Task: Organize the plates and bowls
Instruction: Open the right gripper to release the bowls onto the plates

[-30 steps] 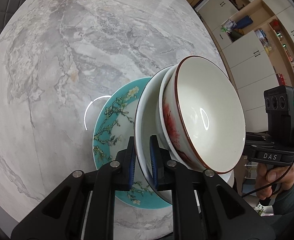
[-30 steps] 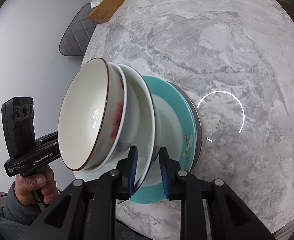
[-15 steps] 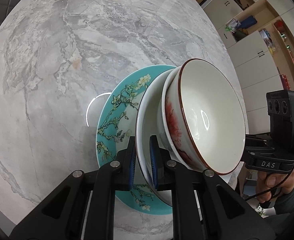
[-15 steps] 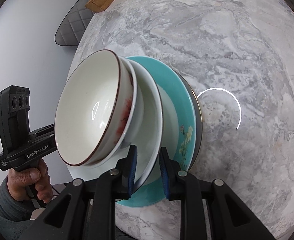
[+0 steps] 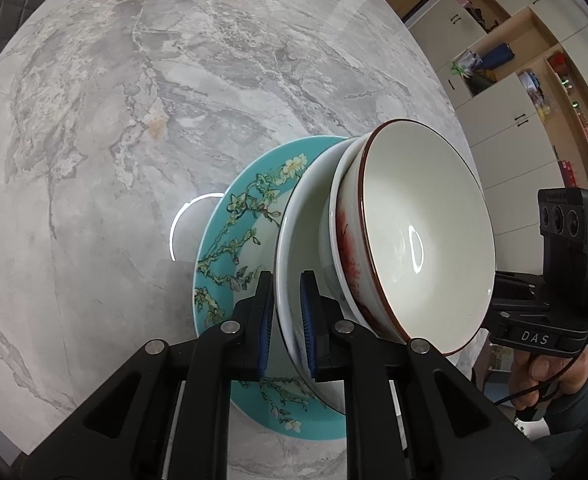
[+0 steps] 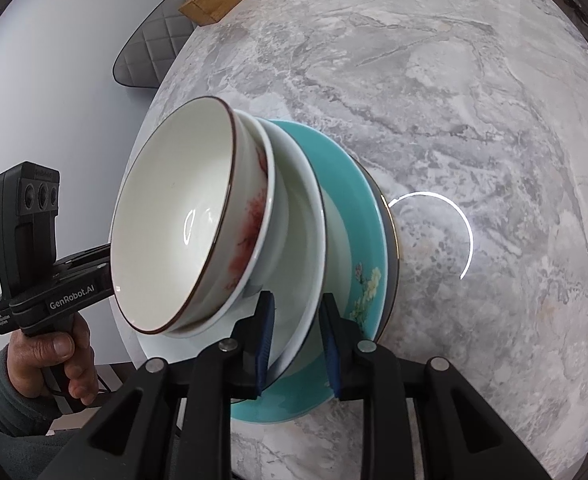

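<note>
Left tongs are being kept narrow, their blue pads pressing the rim of a white plate from both sides. The right tongs are being held around the opposite rim of the same plate; their jaws have just been opening a little, and whether the pads are pressing the rim cannot be told. A bowl with a brown rim and red painting outside is being carried in the white plate, empty and glossy, with a second white rim showing beneath it. This stack is being held directly over a round teal plate painted with blossom branches, which is lying on a dark-rimmed plate on the grey marbled desk. Both tongs are being pointed steeply downward, each handle being clasped by a hand: the right hand and the left hand.
</note>
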Demonstrator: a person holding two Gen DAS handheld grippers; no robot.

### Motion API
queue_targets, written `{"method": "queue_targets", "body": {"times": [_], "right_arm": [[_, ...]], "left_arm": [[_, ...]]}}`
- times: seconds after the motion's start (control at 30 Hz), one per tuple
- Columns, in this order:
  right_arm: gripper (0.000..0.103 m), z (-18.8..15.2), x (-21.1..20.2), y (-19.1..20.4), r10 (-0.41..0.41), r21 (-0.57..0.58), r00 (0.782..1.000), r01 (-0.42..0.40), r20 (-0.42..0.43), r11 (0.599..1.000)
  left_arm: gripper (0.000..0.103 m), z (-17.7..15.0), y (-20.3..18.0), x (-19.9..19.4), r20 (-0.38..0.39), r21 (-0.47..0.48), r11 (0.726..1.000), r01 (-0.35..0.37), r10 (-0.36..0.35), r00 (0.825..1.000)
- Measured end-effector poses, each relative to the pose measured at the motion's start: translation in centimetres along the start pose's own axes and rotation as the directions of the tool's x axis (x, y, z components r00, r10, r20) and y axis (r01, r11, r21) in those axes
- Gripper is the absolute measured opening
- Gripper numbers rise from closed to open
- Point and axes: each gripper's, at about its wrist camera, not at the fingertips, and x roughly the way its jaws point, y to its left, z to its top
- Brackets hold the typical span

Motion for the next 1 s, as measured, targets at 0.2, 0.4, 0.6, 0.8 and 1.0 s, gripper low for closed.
{"method": "queue_targets", "body": {"times": [0.2,0.4,0.6,0.8,1.0], "right_arm": [[0.03,-0.5,-0.4,0.5,-0.008,-0.035,1.0,0.008,0.015,0.999],[0.041,-0.8,-1.1,0.3,0.001,-0.058,0.999,0.001,0.033,0.998],[0.045,-1.5,-3.0,1.0,-0.006,-0.073,0.997,0.011,0.071,0.997],[0.064,-3.7,-6.3,2.2,-0.086,-0.052,0.983,0.095,0.164,0.994],[0.103,-6.5,-9.9,6.4,-0.225,-0.011,0.923,0.24,0.313,0.971]], "left_arm": [[0.035,-0.8,0.3,-1.0,0.042,-0.022,0.999,-0.034,0.035,0.999],[0.043,-2.4,0.4,-3.0,0.097,-0.068,0.997,-0.042,0.048,0.994],[0.044,-3.6,-0.6,-6.1,0.151,-0.073,0.997,-0.018,0.029,0.988],[0.053,-5.3,-3.0,-10.7,0.235,0.0,0.998,-0.056,0.055,0.97],[0.103,-8.5,-4.6,-15.4,0.35,0.059,0.99,-0.126,0.098,0.932]]}}
